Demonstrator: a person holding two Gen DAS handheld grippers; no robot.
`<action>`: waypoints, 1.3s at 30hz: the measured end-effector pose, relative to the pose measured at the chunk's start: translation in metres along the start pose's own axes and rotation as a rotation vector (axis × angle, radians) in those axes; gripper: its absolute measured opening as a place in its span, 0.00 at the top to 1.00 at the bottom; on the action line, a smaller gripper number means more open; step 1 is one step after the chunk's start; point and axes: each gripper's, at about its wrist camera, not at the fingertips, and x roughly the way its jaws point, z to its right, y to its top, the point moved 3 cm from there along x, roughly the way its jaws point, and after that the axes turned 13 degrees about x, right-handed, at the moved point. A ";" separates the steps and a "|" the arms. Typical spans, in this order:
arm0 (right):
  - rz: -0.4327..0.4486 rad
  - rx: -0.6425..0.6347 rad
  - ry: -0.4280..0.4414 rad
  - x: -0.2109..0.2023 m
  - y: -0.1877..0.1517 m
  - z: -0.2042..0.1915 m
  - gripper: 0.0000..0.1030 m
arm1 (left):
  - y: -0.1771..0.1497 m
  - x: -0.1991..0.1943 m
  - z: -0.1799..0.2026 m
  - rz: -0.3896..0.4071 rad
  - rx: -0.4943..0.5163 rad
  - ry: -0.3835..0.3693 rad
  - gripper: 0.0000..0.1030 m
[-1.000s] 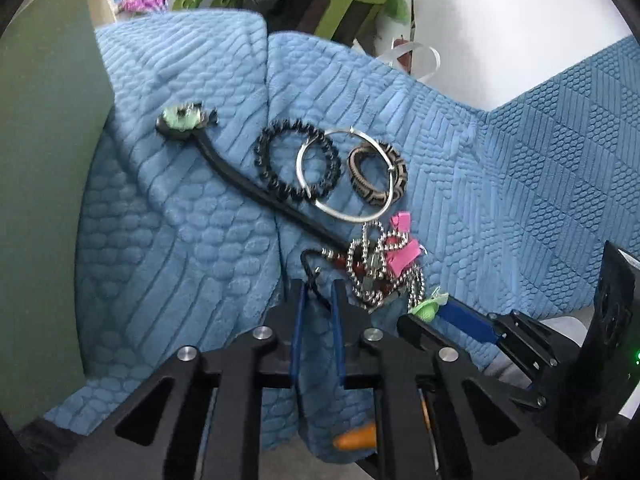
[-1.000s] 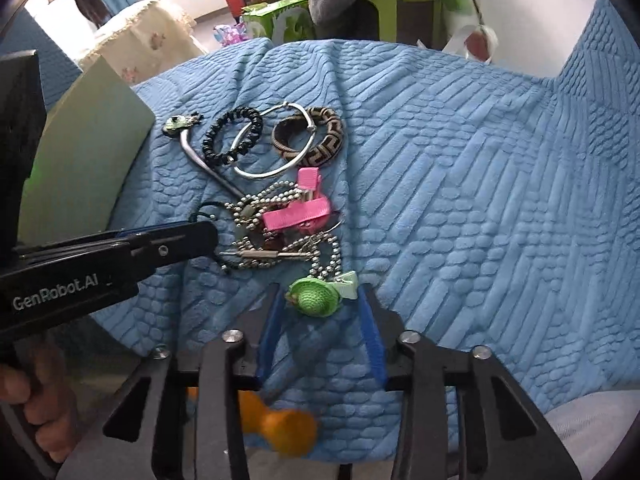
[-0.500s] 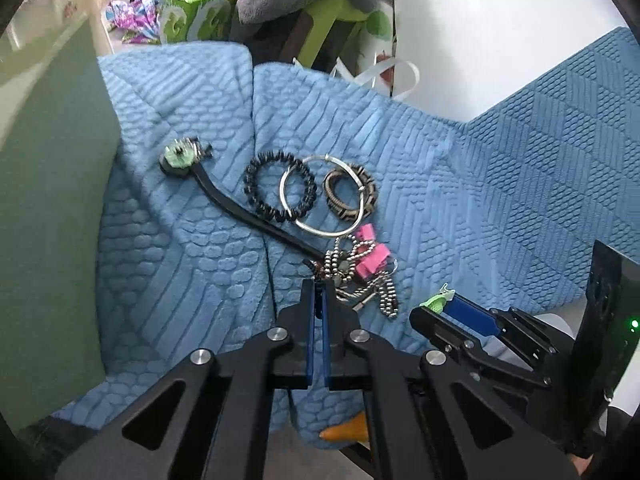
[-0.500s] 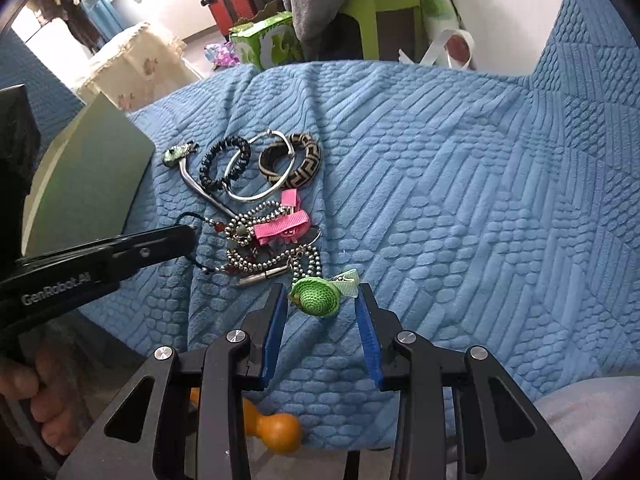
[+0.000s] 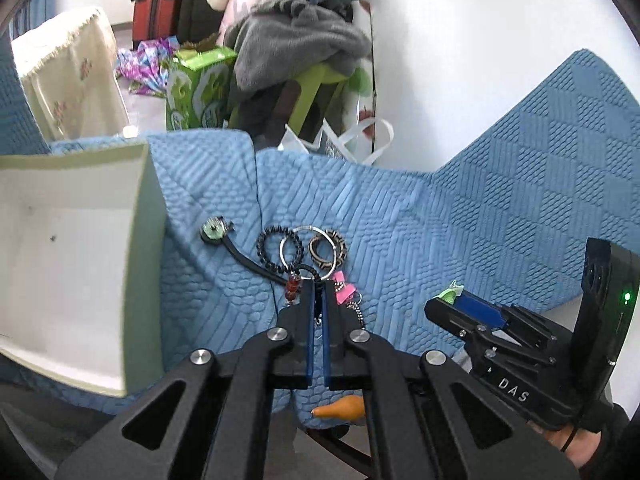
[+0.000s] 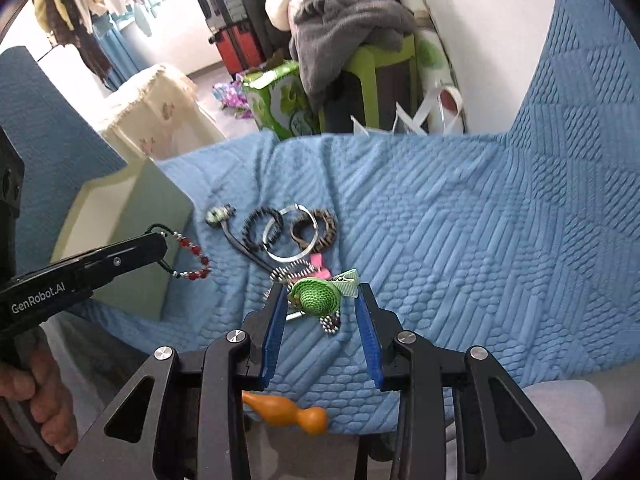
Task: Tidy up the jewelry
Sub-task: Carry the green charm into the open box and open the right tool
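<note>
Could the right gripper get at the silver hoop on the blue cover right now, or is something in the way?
Probably not yet. The right gripper is already shut on the green hair clip, so it has no free jaws. The silver hoop itself lies uncovered on the blue cover, overlapping neighbouring bracelets.

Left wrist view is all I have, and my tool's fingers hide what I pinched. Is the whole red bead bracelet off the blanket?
Observer: It looks so. In the right wrist view the red bead bracelet hangs as a loop from the left tool, apparently clear of the blue blanket.
Operator: And the right tool? I only see a green scrap at its tip.
Observer: The right tool is shut on a whole green crocheted clip, ribbon end to one side.
Operator: Anything tangled with it?
Observer: A ball chain and a pink clip lie on the blanket just behind it. I cannot tell whether the chain is caught.
</note>
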 end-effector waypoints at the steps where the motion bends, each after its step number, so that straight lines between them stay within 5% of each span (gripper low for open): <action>1: 0.009 -0.001 0.004 -0.006 0.003 -0.003 0.69 | 0.001 -0.004 0.000 0.004 0.004 -0.001 0.98; 22: 0.171 -0.116 0.137 -0.103 0.051 -0.115 0.68 | 0.030 -0.132 -0.035 0.120 0.043 0.097 0.98; 32: 0.162 -0.152 0.170 -0.076 0.041 -0.178 0.68 | 0.020 -0.144 -0.085 0.136 0.065 0.171 0.98; 39: 0.051 -0.218 0.145 -0.022 0.017 -0.214 0.68 | -0.007 -0.114 -0.134 0.088 0.006 0.190 0.98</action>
